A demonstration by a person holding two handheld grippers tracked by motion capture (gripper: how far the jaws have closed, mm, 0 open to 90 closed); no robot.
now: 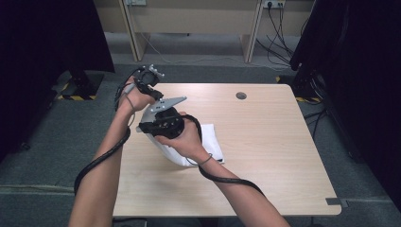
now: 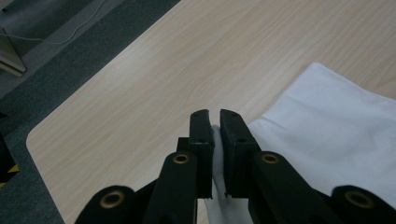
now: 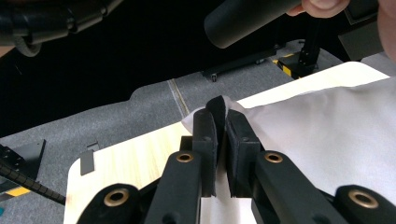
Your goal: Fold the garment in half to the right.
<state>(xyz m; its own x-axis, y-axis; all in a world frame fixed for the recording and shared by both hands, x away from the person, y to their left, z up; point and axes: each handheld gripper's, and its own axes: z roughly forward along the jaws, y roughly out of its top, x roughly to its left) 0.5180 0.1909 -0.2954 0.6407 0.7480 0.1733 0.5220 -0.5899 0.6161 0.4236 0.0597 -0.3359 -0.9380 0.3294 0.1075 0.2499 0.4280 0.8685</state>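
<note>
A white cloth (image 1: 210, 139) lies left of centre on the light wooden table (image 1: 269, 142), partly lifted under my crossed hands. My left gripper (image 2: 214, 116) is shut on an edge of the cloth (image 2: 336, 135), and a strip of white shows between its pads. My left hand (image 1: 135, 97) is near the table's far left corner. My right gripper (image 3: 219, 114) is shut on a corner of the cloth (image 3: 327, 130), which pokes up past its tips. From above, the right gripper (image 1: 144, 127) reaches across to the left, just in front of the left hand.
A round cable hole (image 1: 241, 95) sits at the table's far middle. Grey tape (image 1: 336, 202) marks the near right corner. Dark curtains and stands (image 1: 80, 82) flank the table on grey carpet. A wooden desk with cables (image 1: 279, 28) stands behind.
</note>
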